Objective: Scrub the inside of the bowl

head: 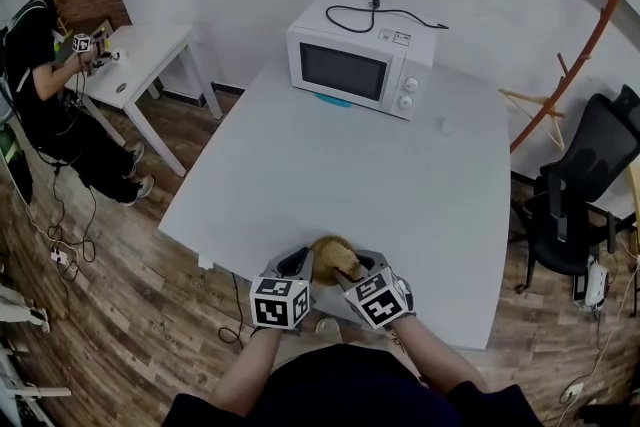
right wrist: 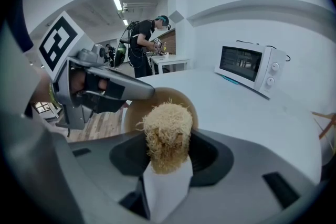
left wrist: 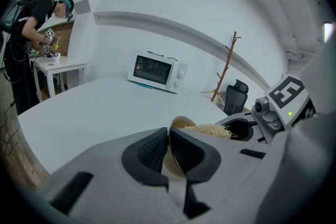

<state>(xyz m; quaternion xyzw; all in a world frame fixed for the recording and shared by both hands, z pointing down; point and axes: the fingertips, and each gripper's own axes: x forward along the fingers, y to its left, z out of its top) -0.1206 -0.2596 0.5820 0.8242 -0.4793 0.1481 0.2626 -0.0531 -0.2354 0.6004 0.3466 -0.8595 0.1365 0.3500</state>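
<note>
A tan bowl (head: 333,255) is held tilted over the near edge of the white table (head: 350,175). My left gripper (left wrist: 169,149) is shut on the bowl's rim (left wrist: 181,123), one pad inside and one outside. My right gripper (right wrist: 165,157) is shut on a straw-coloured fibre scrubber (right wrist: 167,134), whose tuft sits in front of the bowl's opening (right wrist: 157,107). In the left gripper view the scrubber (left wrist: 210,129) lies at the bowl's mouth, with the right gripper (left wrist: 278,107) behind it. In the head view both grippers, left (head: 283,290) and right (head: 377,293), meet around the bowl.
A white microwave (head: 360,60) with a black cord on top stands at the table's far side. A person (head: 50,65) works at a small white table at the far left. A black chair (head: 580,205) and a wooden coat stand (head: 590,45) are to the right.
</note>
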